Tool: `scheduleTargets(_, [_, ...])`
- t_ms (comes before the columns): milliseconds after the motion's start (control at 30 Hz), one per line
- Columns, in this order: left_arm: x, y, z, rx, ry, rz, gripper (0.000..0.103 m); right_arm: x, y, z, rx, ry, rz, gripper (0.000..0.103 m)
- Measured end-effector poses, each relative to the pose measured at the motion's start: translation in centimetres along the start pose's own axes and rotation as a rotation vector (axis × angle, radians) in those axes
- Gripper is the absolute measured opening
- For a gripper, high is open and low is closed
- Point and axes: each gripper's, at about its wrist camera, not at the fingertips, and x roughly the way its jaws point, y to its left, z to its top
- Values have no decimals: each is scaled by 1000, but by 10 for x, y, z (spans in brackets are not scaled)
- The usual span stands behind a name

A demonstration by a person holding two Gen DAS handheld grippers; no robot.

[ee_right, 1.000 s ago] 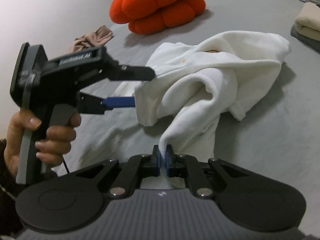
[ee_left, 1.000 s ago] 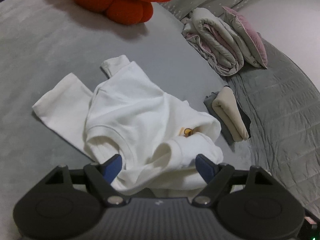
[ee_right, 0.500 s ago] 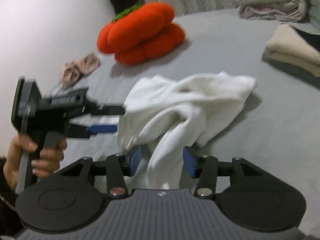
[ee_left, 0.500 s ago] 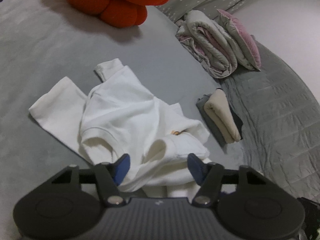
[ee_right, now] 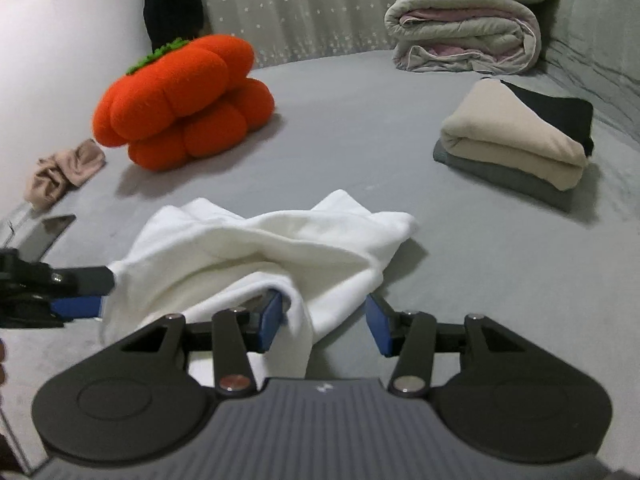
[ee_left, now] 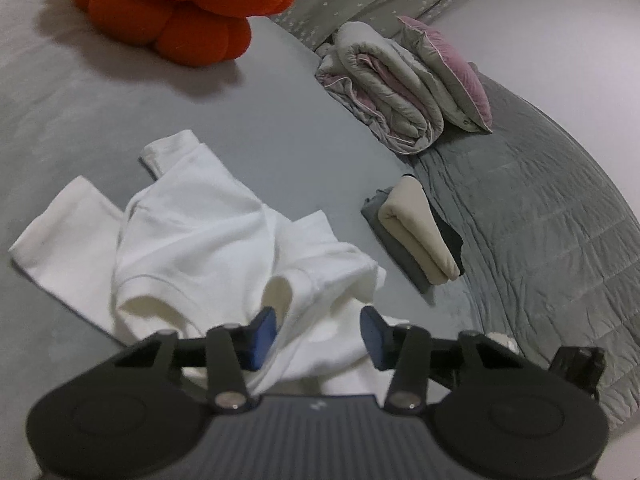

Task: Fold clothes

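Nearest in, the left gripper [ee_left: 318, 330] sits low over the white shirt [ee_left: 208, 248], jaws partway apart and just been closing, with a rumpled fold of the shirt lying between the blue pads; the pads do not look pressed onto it. Over on the right wrist view, the right gripper [ee_right: 326, 322] has its jaws standing half open after just opening, and a hanging fold of the shirt [ee_right: 280, 256] drapes between them, against the left-hand pad, clear of the other. Nothing clamped there. At the left edge of that view the left gripper [ee_right: 78, 290] pokes in at the shirt's edge, cloth at its fingers.

The shirt itself lies crumpled on the grey bed [ee_left: 260, 148], one sleeve spread flat out to the left, the body bunched up toward both grippers.

Further out, to the right, a folded stack [ee_right: 516, 148]: beige piece on top, grey under it, something black behind. It's well apart from the shirt. On the left of the right wrist view, a phone [ee_right: 46, 234] lies flat by the bed's edge, and a crumpled tan cloth [ee_right: 64, 170] just beyond it.

Further back, the orange pumpkin cushion [ee_right: 184, 100] sits on the bed. At the far side, a rolled duvet [ee_left: 384, 88] with a pink pillow [ee_left: 452, 76] leaning on it.
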Motion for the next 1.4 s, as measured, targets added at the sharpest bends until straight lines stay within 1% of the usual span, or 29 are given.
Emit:
scheduleTargets(67, [3, 0, 1, 2, -1, 6, 40, 4, -4, 1, 13, 1, 9, 51])
scheduleTargets(167, [7, -1, 0, 20, -6, 24, 30, 5, -17, 5, 103, -1, 79, 51])
scheduleTargets(233, [10, -3, 0, 41, -5, 45, 15, 5, -26, 7, 159, 7, 120, 51])
scheduleTargets(333, [14, -5, -1, 70, -6, 76, 5, 6, -36, 7, 251, 26, 204, 51])
scheduleTargets(433, [10, -7, 0, 90, -45, 103, 4, 6, -45, 7, 315, 46, 261, 51])
scheduleTargets(533, [1, -9, 4, 117, -110, 138, 4, 4, -52, 7, 369, 63, 295, 52])
scheduleTargets(633, [-9, -7, 10, 142, -163, 172, 4, 2, -53, 9, 389, 72, 317, 52])
scheduleTargets(767, [-21, 1, 20, 125, -213, 201, 4, -2, -52, 10, 412, 78, 372, 52])
scheduleTargets(833, [-29, 5, 24, 114, -240, 209, 4, -7, -50, 10, 421, 65, 405, 53])
scheduleTargets(933, [-43, 12, 30, 98, -284, 222, 4, -15, -50, 11, 430, 39, 432, 55])
scheduleTargets(1033, [-57, 17, 36, 84, -331, 244, 4, -21, -48, 11, 413, 14, 398, 55])
scheduleTargets(1167, [-74, 27, 43, 54, -374, 259, 4, -20, -40, 8, 361, 6, 311, 55])
scheduleTargets(1233, [-80, 33, 46, 34, -391, 268, 4, -15, -34, 6, 330, 11, 288, 55])
scheduleTargets(1300, [-85, 38, 48, 16, -401, 278, 4, -8, -25, 4, 302, 21, 280, 55])
scheduleTargets(1400, [-92, 45, 50, -6, -412, 297, 4, 2, -12, 1, 283, 34, 293, 55])
